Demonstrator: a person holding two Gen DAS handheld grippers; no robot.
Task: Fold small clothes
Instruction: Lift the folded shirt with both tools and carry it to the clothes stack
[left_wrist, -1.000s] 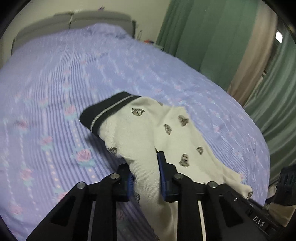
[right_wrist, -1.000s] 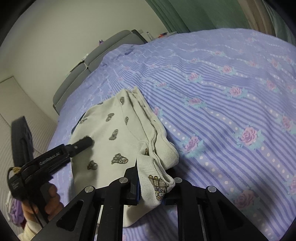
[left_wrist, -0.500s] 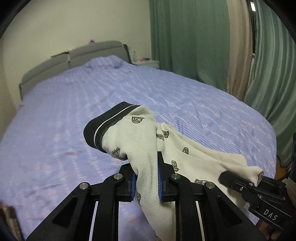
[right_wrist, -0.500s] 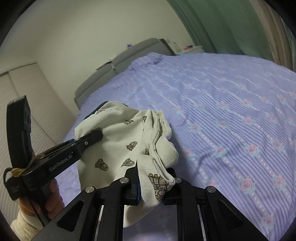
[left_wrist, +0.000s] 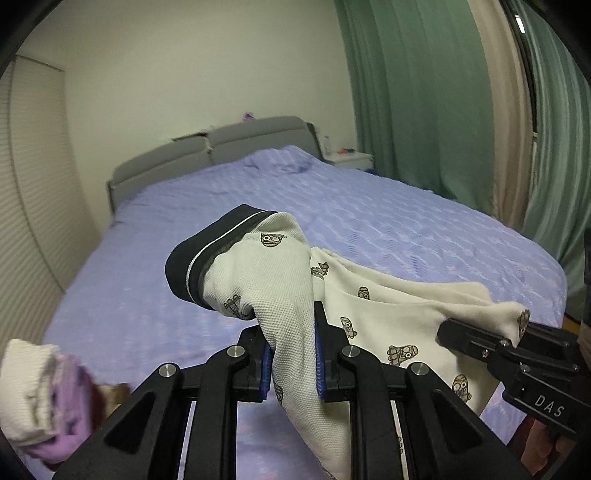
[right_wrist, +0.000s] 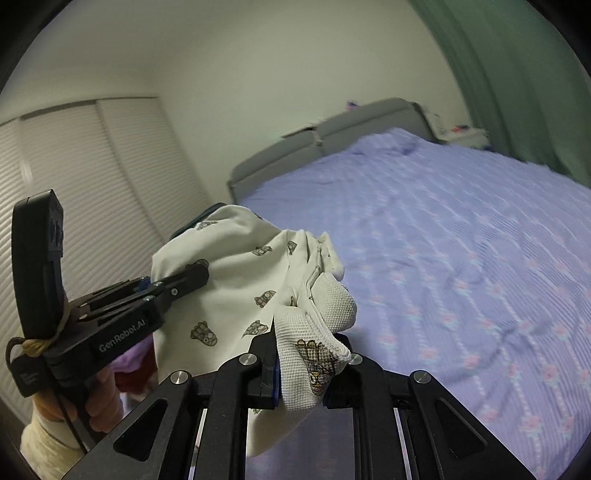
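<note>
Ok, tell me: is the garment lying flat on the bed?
No: the garment hangs above the bed, pinched by the left gripper and right gripper.

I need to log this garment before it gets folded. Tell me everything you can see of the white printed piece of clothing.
The garment is cream-white with a waffle-like knit, dotted with small brown cartoon figures, and ends in a dark navy band with a thin white stripe. It hangs bunched and draped in the air above the purple bedspread. The left gripper has its jaws shut on a fold near the band; the right gripper pinches another hemmed edge.
</note>
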